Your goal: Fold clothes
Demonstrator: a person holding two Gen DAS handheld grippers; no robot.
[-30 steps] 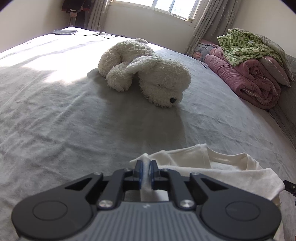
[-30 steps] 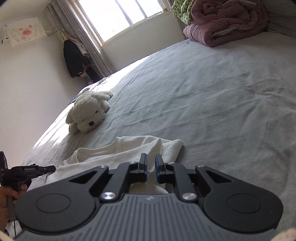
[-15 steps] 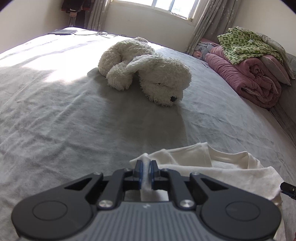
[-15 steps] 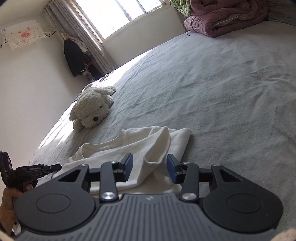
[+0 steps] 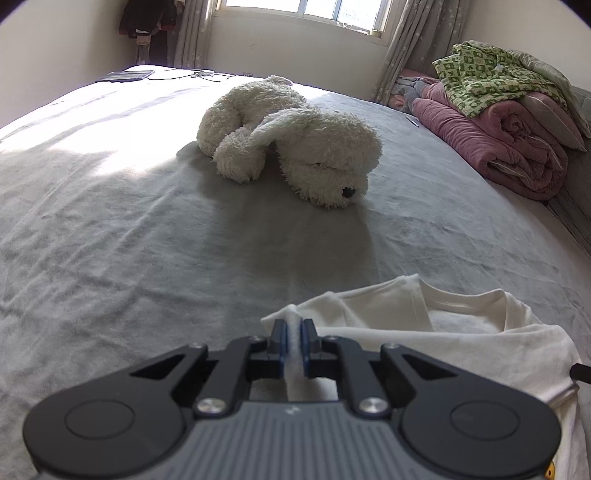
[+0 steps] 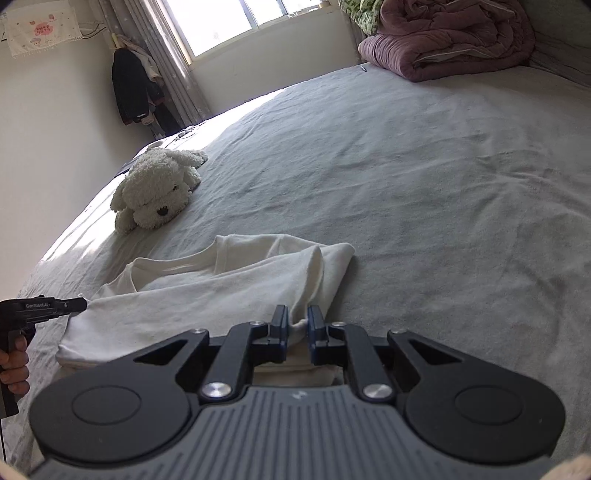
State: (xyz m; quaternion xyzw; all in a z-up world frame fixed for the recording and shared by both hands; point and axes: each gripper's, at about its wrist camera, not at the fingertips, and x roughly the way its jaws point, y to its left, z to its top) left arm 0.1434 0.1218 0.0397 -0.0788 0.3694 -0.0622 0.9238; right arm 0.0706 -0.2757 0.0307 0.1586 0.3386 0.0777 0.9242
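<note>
- Two grippers, both low over the near end of a big grey bed [image 5: 110, 236].
- Left gripper [image 5: 291, 334]: squeezed tight on a bunched edge of the cream shirt [image 5: 461, 339], cloth pinched between its blue pads.
- Right gripper [image 6: 297, 325]: fingers close together with a fold of the same shirt between them, almost shut on it.
- Shirt spread flat on the bed sheet, near the grippers, neck hole facing the far side, one sleeve rumpled on the right in the right wrist view.
- Fluffy white toy dog [image 5: 291, 140] lying on the bed farther off, well apart from the shirt, black nose pointing this way.
- Rolled pink quilt [image 5: 495, 140] at the far right of the bed, with a green checked cloth [image 5: 491, 81] on top.
- Bright window [image 6: 236, 18] on the far wall, curtains beside it, sun on the far left part of the bed.
- Dark coat [image 6: 133, 88] hanging in the far corner.
- A person's hand [image 6: 14, 365] at the left edge of the right wrist view, wrapped around the other gripper's handle.
</note>
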